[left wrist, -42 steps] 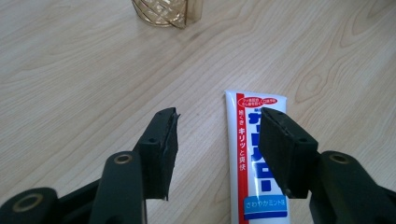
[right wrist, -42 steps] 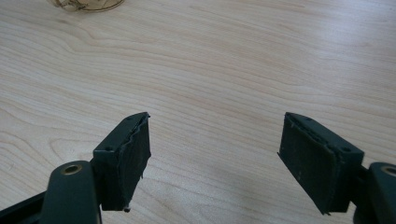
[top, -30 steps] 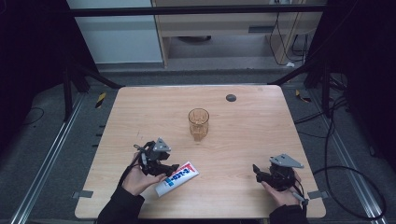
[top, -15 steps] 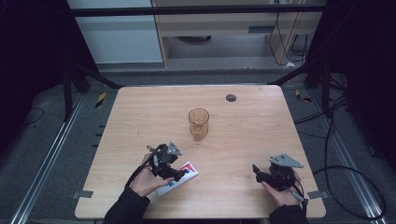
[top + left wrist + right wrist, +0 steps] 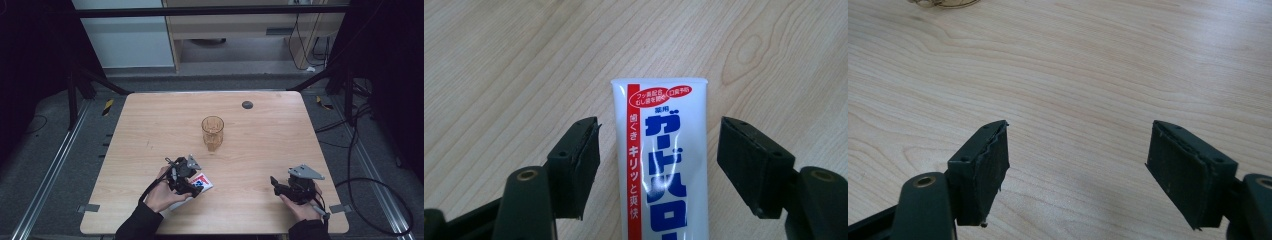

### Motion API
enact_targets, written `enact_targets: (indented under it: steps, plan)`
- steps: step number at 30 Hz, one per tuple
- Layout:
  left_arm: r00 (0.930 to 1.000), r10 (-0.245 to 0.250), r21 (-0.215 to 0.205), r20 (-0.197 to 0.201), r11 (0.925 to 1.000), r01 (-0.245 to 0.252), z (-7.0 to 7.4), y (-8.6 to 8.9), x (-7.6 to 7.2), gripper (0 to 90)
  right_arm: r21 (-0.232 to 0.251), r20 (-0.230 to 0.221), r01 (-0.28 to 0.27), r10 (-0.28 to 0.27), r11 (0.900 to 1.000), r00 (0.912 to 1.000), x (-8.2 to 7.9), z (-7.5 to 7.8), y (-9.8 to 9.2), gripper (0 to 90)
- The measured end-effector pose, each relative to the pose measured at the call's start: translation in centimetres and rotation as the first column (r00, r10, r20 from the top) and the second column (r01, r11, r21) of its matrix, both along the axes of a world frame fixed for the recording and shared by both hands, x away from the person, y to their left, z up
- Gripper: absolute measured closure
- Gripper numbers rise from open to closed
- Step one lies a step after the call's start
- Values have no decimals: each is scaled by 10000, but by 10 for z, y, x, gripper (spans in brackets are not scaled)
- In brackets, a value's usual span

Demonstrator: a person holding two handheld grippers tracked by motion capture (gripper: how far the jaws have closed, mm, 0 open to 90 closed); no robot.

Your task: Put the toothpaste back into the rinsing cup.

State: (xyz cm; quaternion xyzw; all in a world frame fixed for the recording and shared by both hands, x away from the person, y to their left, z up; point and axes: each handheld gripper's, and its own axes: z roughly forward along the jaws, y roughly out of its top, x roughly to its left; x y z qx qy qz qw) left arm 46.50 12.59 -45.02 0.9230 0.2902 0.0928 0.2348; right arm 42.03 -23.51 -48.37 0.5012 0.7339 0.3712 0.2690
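Straddling the white, blue-lettered toothpaste tube [image 5: 659,160] on the wooden worktop [image 5: 150,130] nearer than the amber glass [image 5: 212,132], the left gripper [image 5: 659,165], jaws just opened wide, untouching, should centre, then squeeze gently.

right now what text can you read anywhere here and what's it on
All on the toothpaste tube lying on the table:
"薬用", small blue print near the flat end
"ガードハロー", large blue letters, cut off at the frame edge
"歯ぐき キリッと爽快", white on the red stripe
"口臭予防", small red oval
Second red oval: too small to read.
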Motion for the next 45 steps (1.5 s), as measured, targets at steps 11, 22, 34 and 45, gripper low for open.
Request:
enact_targets:
  steps: [11, 22, 34, 45]
  plan:
    - [9998, -99, 341, -167, 9994, 104, -8, -5, 3, 324, -57, -12, -22, 22, 10000, 10000, 1, 0, 0, 247]
    - [9992, -92, 591, -383, 9982, 115, -17, -9, 7, 320, -31, -91, -32, 31, 10000, 10000, 1, -1, 0, 247]
    - [9980, -157, 761, -618, 9969, 204, -23, -9, 7, 355, -45, -40, -5, 5, 10000, 10000, 1, 0, 0, 247]
    - [9968, -117, 768, -788, 9969, 177, -23, -9, 7, 378, -87, -71, -30, 29, 10000, 10000, 1, -1, 0, 249]
